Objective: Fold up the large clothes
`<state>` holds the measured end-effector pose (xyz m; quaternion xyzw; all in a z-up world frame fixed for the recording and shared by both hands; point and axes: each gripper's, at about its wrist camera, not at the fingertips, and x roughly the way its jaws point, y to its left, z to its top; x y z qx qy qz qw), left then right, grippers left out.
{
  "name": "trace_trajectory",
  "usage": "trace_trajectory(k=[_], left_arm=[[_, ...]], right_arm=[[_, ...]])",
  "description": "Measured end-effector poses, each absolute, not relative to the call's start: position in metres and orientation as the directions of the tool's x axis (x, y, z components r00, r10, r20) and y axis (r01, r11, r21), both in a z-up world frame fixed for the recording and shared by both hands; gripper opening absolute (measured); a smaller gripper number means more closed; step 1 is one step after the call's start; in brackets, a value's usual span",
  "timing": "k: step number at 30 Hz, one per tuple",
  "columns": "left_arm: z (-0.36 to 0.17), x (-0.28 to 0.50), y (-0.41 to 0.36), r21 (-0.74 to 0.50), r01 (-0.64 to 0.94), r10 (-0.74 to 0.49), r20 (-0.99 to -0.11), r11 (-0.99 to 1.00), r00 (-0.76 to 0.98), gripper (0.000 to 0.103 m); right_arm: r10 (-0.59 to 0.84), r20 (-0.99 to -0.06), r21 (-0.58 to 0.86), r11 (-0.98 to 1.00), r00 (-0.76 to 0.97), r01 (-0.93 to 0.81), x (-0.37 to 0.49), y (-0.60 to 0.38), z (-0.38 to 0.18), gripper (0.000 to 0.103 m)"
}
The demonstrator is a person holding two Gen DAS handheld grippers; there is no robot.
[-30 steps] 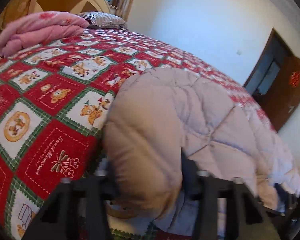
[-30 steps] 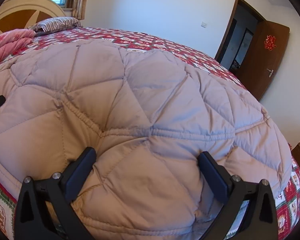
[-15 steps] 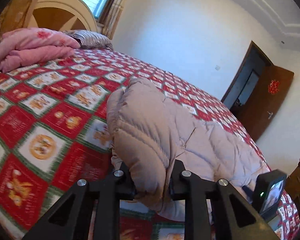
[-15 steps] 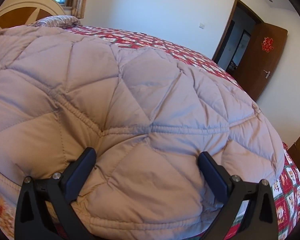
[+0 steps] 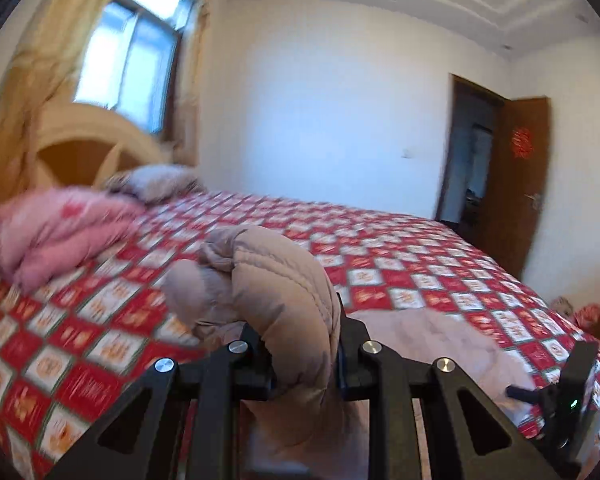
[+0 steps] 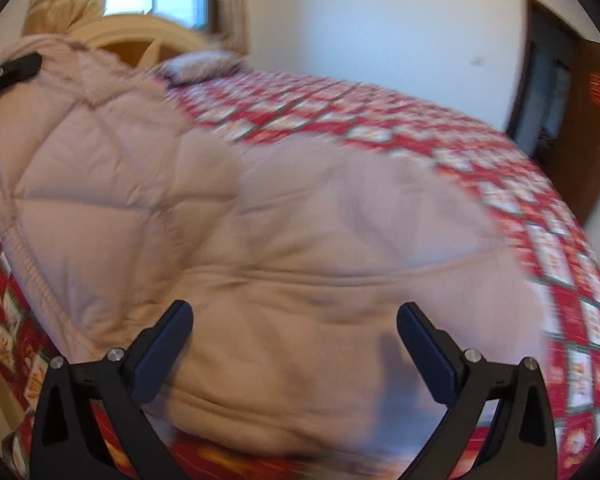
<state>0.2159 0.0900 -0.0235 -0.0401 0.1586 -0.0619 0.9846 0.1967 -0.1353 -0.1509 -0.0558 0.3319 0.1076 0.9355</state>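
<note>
**A:** ok so where's the coat relative to the bed? going left to right for me pls

**B:** sure. Left wrist view: pink folded blanket sits at the head end of the bed, by the cream headboard, with a pillow next to it. Moving right, the puffy beige coat lies near the bed's foot edge, on the red teddy-print bedspread. The left gripper is clamped on a bunched-up fold of it, fabric squeezed tight between both pads and held up off the bedspread. Jaws have just been closing, with that fold between them.

**A:** and the rest of it?

**B:** rest of the coat spreads flat to the right of that fold, on the bed. Further right, the brown door stands open in the far wall.

**A:** right gripper?

**B:** Right wrist view: coat fills the frame, its left side raised toward the headboard end. The right gripper has its jaws spread wide over the hem, pads not pinching anything. Whole frame is blurry though.
</note>
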Motion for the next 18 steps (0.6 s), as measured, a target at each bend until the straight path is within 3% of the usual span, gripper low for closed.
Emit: trace_trajectory(k=[6, 11, 15, 18], left_arm=[[-0.011, 0.237, -0.040, 0.032, 0.327, -0.305, -0.289, 0.944, 0.908, 0.022], [-0.057, 0.243, -0.136, 0.111, 0.510, -0.432, -0.400, 0.853, 0.809, 0.022], [-0.124, 0.244, -0.191, 0.152, 0.607, -0.446, -0.545, 0.780, 0.710, 0.021], [-0.146, 0.231, -0.210, 0.255, 0.616, -0.414, -0.547, 0.745, 0.727, 0.021]], right_arm=[[-0.067, -0.643, 0.007, 0.996, 0.763, 0.094, 0.201, -0.273, -0.156, 0.103], [-0.176, -0.672, 0.088, 0.946, 0.720, 0.313, 0.190, -0.364, -0.168, 0.103], [-0.185, -0.695, 0.113, 0.926, 0.695, 0.360, 0.177, -0.390, -0.180, 0.103], [-0.175, -0.709, 0.115, 0.927, 0.683, 0.357, 0.170, -0.389, -0.192, 0.103]])
